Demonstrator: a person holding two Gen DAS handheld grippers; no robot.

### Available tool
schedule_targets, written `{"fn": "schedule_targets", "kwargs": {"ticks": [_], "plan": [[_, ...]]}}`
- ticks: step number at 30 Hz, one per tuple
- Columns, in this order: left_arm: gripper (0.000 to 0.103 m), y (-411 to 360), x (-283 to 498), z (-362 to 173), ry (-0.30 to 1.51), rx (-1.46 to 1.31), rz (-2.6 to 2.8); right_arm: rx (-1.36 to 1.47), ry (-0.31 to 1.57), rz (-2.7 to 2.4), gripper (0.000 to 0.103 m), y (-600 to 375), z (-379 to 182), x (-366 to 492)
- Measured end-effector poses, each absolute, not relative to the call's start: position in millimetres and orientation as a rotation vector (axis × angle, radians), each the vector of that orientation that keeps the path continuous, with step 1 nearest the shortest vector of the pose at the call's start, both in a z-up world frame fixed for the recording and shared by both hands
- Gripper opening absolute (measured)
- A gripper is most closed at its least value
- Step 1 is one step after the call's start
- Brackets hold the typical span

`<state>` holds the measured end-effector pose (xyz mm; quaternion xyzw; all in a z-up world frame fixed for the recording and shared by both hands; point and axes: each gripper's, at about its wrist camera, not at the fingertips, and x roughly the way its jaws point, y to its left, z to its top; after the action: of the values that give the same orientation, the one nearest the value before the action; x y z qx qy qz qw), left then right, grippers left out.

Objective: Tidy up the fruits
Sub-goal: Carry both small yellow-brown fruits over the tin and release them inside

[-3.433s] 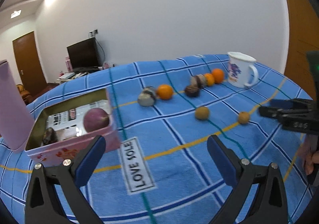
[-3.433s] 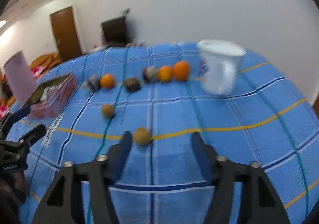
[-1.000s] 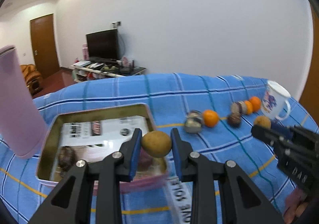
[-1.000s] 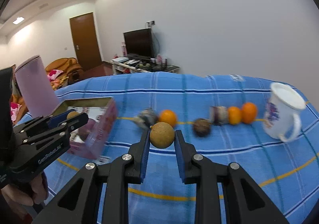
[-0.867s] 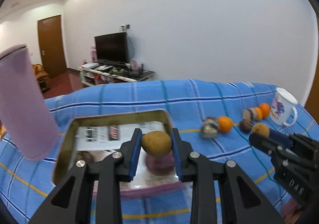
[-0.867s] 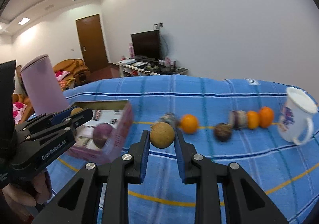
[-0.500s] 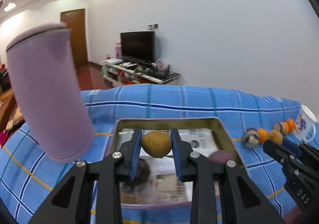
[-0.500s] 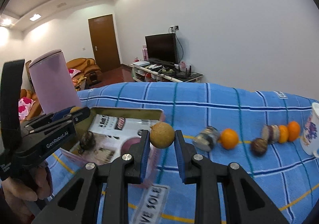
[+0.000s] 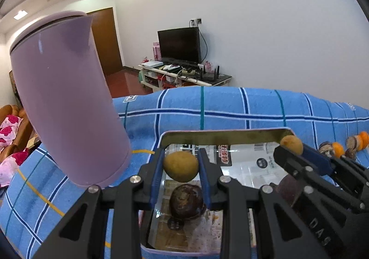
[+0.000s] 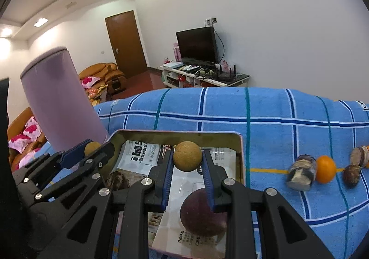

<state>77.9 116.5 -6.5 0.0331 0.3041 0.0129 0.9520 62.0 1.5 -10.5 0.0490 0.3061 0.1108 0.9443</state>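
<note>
My left gripper (image 9: 181, 168) is shut on a small tan fruit (image 9: 181, 169) and holds it above the open pink tin (image 9: 221, 135). A dark wrinkled fruit (image 9: 187, 201) lies in the tin under it. My right gripper (image 10: 187, 162) is shut on a second round tan fruit (image 10: 187, 158) above the same tin (image 10: 239, 155), over a purple round fruit (image 10: 203, 218). Each gripper shows in the other's view, the right one (image 9: 299, 153) at the tin's right and the left one (image 10: 92, 150) at its left.
A tall lilac tumbler (image 9: 66, 102) stands just left of the tin on the blue checked cloth (image 10: 276, 125). A row of loose fruits lies to the right, with an orange (image 10: 325, 172) and dark brown ones (image 10: 351, 176). Printed paper lines the tin's bottom.
Both grippers have carried their tan fruits leftward from the open cloth to above the tin. The tin and tumbler now loom closer; the mug has left the views.
</note>
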Motion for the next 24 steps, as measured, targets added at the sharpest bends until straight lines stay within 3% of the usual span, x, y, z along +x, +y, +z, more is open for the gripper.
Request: {"fn": "schedule_targets", "kwargs": {"ticks": [24], "plan": [[0.031, 109, 91, -26, 0.691, 0.097, 0.057, 0.147, 0.664, 0.360, 0.028, -2, -24, 68]]}}
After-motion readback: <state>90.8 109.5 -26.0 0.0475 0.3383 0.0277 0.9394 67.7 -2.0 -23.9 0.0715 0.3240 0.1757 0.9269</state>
